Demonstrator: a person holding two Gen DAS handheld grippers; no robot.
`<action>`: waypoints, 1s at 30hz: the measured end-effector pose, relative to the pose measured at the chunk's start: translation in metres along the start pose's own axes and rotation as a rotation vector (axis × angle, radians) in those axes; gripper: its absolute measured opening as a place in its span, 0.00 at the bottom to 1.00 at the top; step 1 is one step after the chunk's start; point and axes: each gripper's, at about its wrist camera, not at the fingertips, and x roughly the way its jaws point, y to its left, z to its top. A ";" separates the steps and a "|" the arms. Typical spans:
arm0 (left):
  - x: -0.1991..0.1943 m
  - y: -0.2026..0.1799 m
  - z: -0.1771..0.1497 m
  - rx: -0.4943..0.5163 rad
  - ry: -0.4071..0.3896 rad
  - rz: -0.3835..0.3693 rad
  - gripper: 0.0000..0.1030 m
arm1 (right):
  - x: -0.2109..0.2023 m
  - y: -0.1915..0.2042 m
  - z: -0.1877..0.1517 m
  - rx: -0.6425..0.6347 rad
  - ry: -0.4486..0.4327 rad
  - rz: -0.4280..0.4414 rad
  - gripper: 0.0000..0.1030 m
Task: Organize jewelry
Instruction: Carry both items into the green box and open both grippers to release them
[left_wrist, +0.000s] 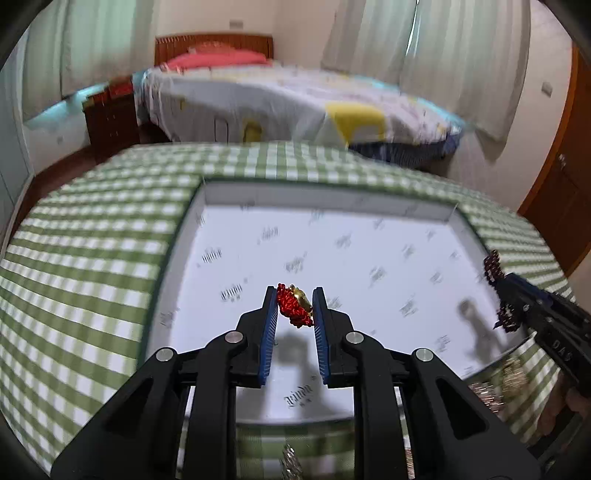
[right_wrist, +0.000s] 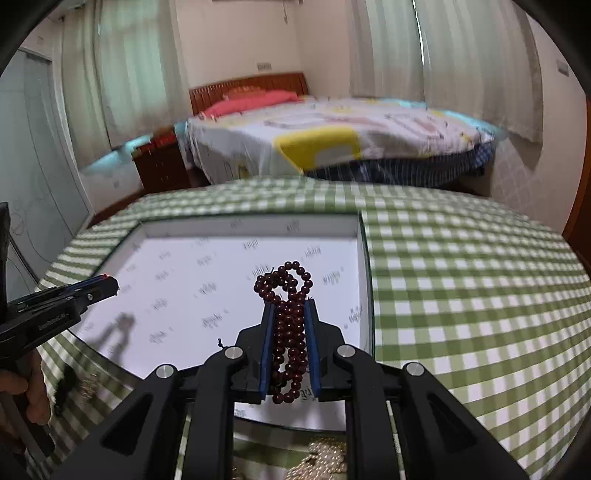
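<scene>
— While we look along the left gripper (left_wrist: 295, 306), what do we have between its blue pads?

— We have a small red beaded piece with a gold charm (left_wrist: 296, 304), bunched into a knot of tiny bright red beads with a shiny gold part on its right side. The jaws pinch it at their tips, and it sits above the white box (left_wrist: 258, 221), a shallow tray with low walls and grey printed marks across its floor. The gripper's shadow falls on that floor just below.

— And at the right edge of this view?

— We see the right gripper (left_wrist: 498, 291) coming in over the box's right rim, with a dark beaded bracelet (left_wrist: 493, 267) poking out of its tips. The box rests on a green checked tablecloth (left_wrist: 92, 258). Some pale metallic jewelry (left_wrist: 491, 391) lies on the cloth near the box's lower right corner, too blurred for us to describe.

— Now the right wrist view?

— Our jaws are pressed on the dark beaded bracelet (right_wrist: 288, 325): round, glossy, deep maroon beads in several strands, filling the gap between the pads, with loops spilling out past the tips. It hangs over the right part of the white box (right_wrist: 251, 227). At the left, the left gripper (right_wrist: 109, 286) reaches over the box's near left corner; we cannot read its jaws from here.
</scene>
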 end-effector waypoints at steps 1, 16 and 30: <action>0.006 0.001 -0.002 0.003 0.014 0.003 0.19 | 0.004 0.000 -0.002 -0.001 0.014 -0.003 0.16; 0.023 0.007 -0.006 0.007 0.046 0.008 0.48 | 0.021 -0.003 -0.009 -0.027 0.095 0.004 0.38; -0.006 0.010 -0.010 -0.031 -0.020 -0.003 0.64 | -0.005 0.000 -0.009 -0.004 0.016 0.027 0.50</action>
